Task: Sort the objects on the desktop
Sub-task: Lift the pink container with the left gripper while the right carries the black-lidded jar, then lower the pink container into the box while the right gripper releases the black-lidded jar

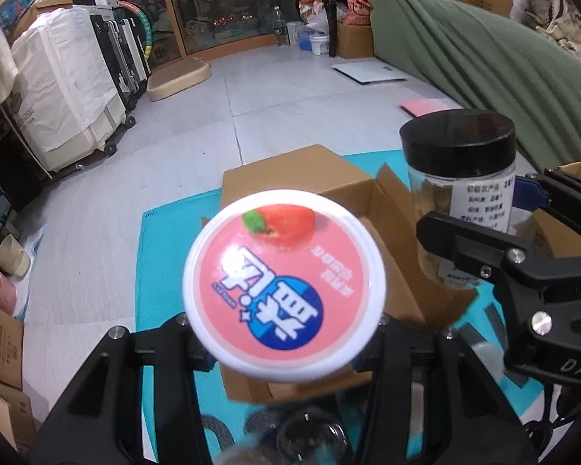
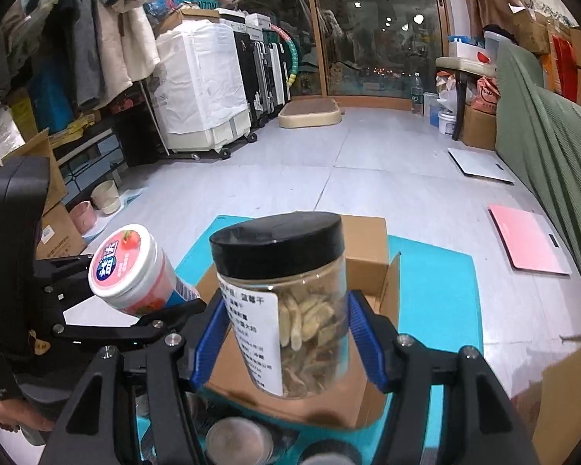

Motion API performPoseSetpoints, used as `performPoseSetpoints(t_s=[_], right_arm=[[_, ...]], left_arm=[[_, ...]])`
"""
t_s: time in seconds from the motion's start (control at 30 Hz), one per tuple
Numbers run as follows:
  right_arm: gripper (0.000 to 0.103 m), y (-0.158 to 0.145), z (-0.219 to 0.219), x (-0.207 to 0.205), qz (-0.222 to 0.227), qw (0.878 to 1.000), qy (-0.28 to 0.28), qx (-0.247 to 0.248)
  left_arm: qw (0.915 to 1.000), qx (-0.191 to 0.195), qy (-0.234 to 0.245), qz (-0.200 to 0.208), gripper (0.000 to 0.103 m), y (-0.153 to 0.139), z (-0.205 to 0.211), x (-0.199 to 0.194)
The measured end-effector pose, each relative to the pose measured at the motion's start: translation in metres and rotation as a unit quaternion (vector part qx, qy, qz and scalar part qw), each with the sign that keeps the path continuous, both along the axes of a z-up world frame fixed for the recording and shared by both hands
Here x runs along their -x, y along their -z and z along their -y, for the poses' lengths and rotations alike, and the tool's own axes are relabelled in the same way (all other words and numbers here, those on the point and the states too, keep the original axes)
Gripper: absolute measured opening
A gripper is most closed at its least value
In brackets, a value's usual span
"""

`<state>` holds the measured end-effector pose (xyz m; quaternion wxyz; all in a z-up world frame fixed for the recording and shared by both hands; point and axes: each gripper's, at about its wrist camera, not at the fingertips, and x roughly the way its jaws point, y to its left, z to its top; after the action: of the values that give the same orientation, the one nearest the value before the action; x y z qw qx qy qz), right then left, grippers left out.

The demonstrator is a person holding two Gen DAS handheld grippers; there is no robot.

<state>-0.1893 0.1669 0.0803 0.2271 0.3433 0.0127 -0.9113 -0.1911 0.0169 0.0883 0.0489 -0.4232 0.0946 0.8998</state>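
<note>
My left gripper (image 1: 284, 329) is shut on a white gum bottle (image 1: 284, 296) with a pink peach lid, held above an open cardboard box (image 1: 329, 186). The bottle also shows in the right wrist view (image 2: 133, 271), tilted, at the left. My right gripper (image 2: 288, 343) is shut on a clear jar (image 2: 290, 310) with a black lid and dried slices inside, also above the box (image 2: 368, 255). In the left wrist view the jar (image 1: 459, 178) and right gripper (image 1: 495, 224) are at the right.
The box sits on a teal mat (image 2: 437, 290) on the grey floor. Round jar lids (image 2: 236, 441) lie below the grippers. A pink pad (image 2: 526, 240), a green sofa (image 2: 554, 155), another cardboard box (image 2: 565, 399) and bowls (image 2: 104, 197) surround the mat.
</note>
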Motion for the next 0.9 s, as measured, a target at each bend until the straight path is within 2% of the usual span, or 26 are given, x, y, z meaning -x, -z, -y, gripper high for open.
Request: performPoseSetpoints(t_s=[0.17,0.27,0.4,0.53,0.7,0.77,0.8,0.9], right_arm=[[0.062,0.011,0.003,0.038,0.026,1.000,0.002,-0.005],[0.062,0.024,0.004,0.059,0.048,0.999,0.006,-0.008],[0.062,0.051,0.005,0.088,0.089,0.996,0.016,-0.010],[0.062,0.085,0.009,0.113,0.130,0.991,0.019,-0.022],[0.062,0.115,0.013,0.136,0.169,0.985,0.029,-0.028],[0.062,0.126,0.016,0.141,0.180,0.983,0.028,-0.038],[0.062,0.129,0.019,0.142,0.174,0.982,0.033,-0.059],[0.062,0.130,0.025,0.145,0.164,0.982,0.023,-0.089]], left_arm=[[0.9994,0.013,-0.006,0.032,0.045,0.025,0.000,0.045],[0.9988,0.005,-0.001,0.048,0.045,0.045,-0.001,0.068],[0.9967,0.009,-0.009,0.080,0.045,0.076,-0.003,0.094],[0.9941,0.029,-0.022,0.102,0.045,0.103,-0.003,0.115],[0.9872,0.050,-0.031,0.148,0.045,0.138,0.001,0.137],[0.9827,0.048,-0.040,0.174,0.045,0.153,0.004,0.143],[0.9815,0.048,-0.042,0.181,0.045,0.157,0.002,0.143],[0.9818,0.057,-0.032,0.179,0.045,0.162,-0.004,0.142]])
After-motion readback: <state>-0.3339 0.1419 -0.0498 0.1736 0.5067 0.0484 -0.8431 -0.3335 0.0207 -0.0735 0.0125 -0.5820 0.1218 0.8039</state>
